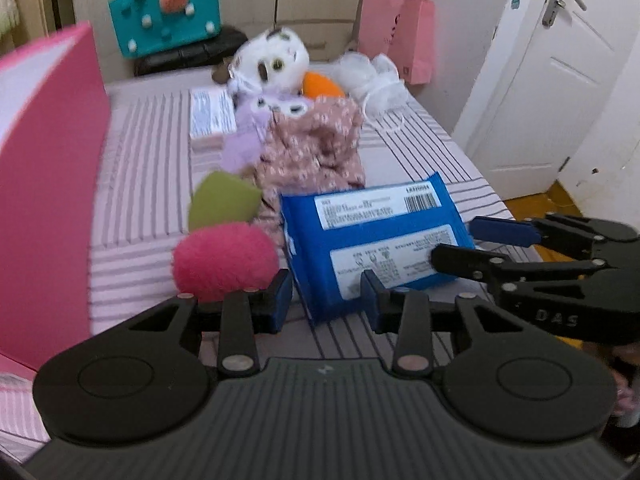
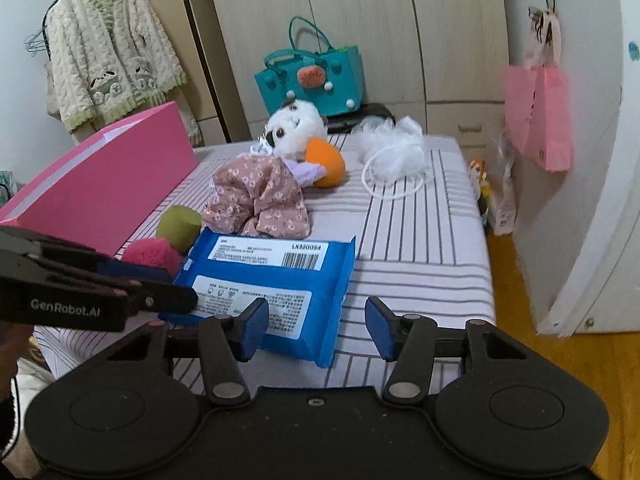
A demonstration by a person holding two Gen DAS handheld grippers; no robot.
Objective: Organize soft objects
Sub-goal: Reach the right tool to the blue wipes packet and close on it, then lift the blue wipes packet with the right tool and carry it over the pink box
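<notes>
Blue packs: 1 blue pack (image 2: 268, 280), flat on bed (image 2: 420, 240), near edge.
Plush toys: 1 white toy (image 2: 296, 128), 1 pink ball (image 1: 224, 262).
Pink boxes: 1 pink box (image 2: 108, 184), L side of bed.
Left hand-held gripper (image 1: 326, 300): narrow gap, pads at pack's near corner; grip unclear.
Right hand-held gripper (image 2: 316, 328): approx half open, straddles pack's near-right corner, not clamped.

Soft, even indoor light; left wrist view motion-blurred, both bowed at edges.
</notes>
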